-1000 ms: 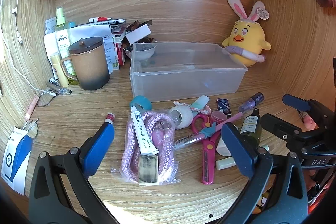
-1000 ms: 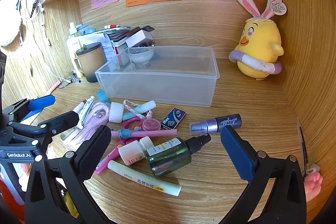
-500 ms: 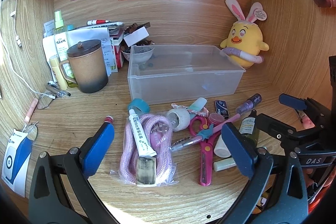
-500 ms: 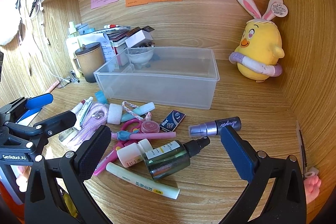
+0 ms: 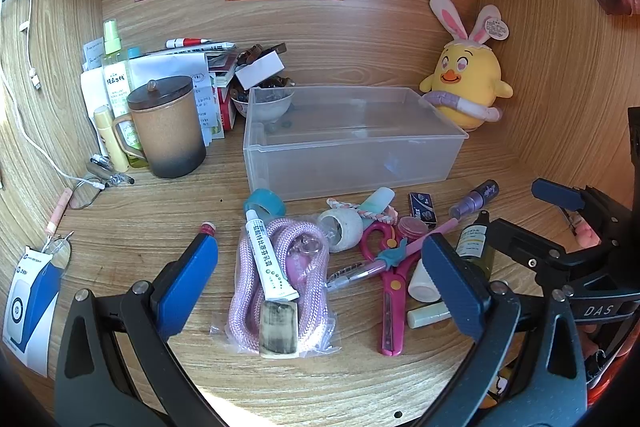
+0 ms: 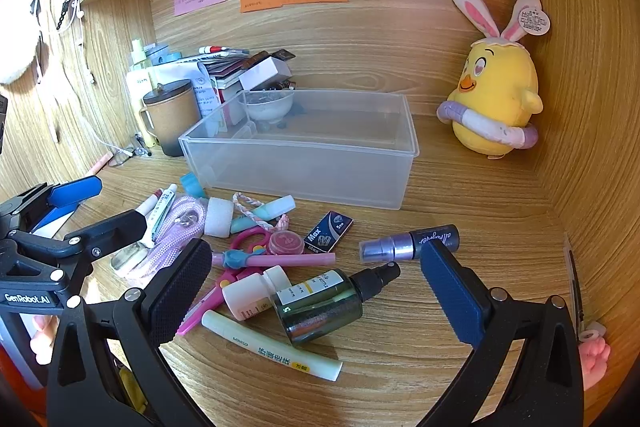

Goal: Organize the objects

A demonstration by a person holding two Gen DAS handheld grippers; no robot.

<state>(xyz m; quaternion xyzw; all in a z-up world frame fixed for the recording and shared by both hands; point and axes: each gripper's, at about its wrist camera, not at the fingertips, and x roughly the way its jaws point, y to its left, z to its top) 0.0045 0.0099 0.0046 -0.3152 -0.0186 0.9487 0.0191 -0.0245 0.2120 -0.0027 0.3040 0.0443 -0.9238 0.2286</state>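
Note:
A clear plastic bin [image 5: 352, 163] [image 6: 304, 171] stands empty at the desk's back. In front of it lies a clutter: a bagged pink rope [image 5: 280, 287] with a white tube [image 5: 268, 259] on it, pink scissors [image 5: 388, 291], a green spray bottle [image 6: 320, 303], a purple spray bottle [image 6: 408, 243], a white bottle [image 6: 252, 291], a pale stick [image 6: 272, 347]. My left gripper [image 5: 320, 279] hovers open over the rope. My right gripper [image 6: 316, 283] is open above the green bottle. Neither holds anything.
A brown lidded mug [image 5: 168, 131] and a stack of papers and bottles [image 5: 120, 83] fill the back left. A yellow plush chick [image 5: 468, 83] sits at the back right. Wooden walls close in on both sides. A blue-white box [image 5: 28, 307] lies at the left.
Both grippers have drawn back a little from the desk, so the clutter looks slightly farther. Nothing was grasped or moved.

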